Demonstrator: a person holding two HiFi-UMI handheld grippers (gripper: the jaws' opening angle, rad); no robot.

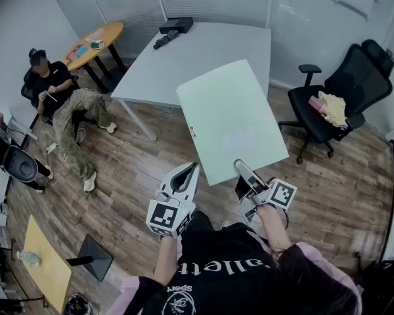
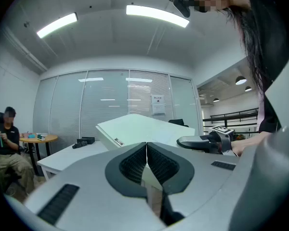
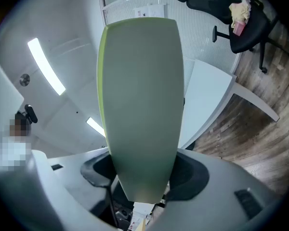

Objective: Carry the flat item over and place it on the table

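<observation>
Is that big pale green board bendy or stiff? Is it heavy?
Probably stiff: the board sticks straight out from the right gripper, held at one edge, without sagging. Likely light for its size, since one gripper carries it alone.

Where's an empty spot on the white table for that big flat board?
The white table is bare across its middle and near left side. Only its far edge is busy: a black box and a black gadget sit there.

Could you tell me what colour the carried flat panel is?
The flat panel is pale green; head view shows it best.
</observation>
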